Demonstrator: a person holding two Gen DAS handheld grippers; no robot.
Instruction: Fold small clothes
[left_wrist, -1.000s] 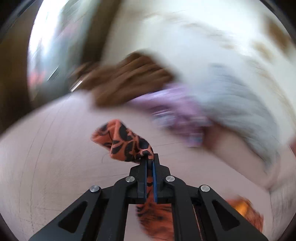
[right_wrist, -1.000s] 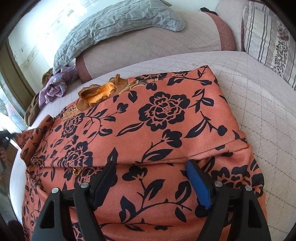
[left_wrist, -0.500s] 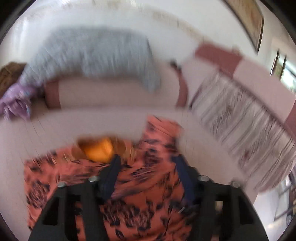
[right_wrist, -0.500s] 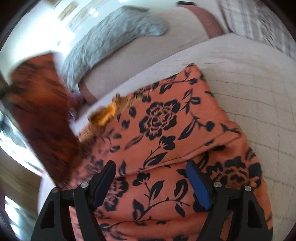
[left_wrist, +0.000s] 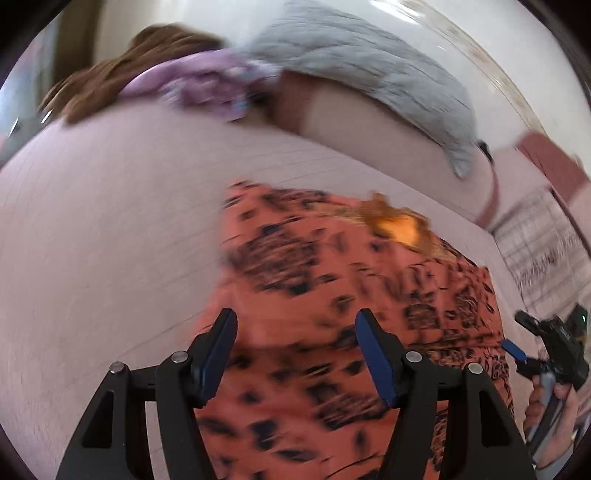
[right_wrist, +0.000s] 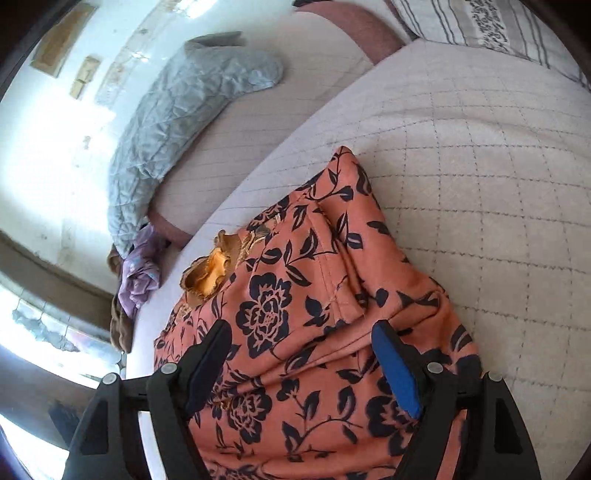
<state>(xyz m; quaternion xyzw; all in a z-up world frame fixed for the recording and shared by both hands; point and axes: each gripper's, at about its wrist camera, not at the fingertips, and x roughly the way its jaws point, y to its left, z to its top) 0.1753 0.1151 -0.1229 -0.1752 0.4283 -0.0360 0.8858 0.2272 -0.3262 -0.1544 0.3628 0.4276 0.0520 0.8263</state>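
Your left gripper (left_wrist: 295, 350) and right gripper (right_wrist: 301, 363) both hover with fingers apart, holding nothing, over the orange garment with black floral print (right_wrist: 295, 295), which lies partly folded on the quilted pale bed (right_wrist: 480, 166).

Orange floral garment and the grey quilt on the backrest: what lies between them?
In the right wrist view, only bare quilted cushion separates the orange floral garment from the grey quilt; the purple clothes sit off left.
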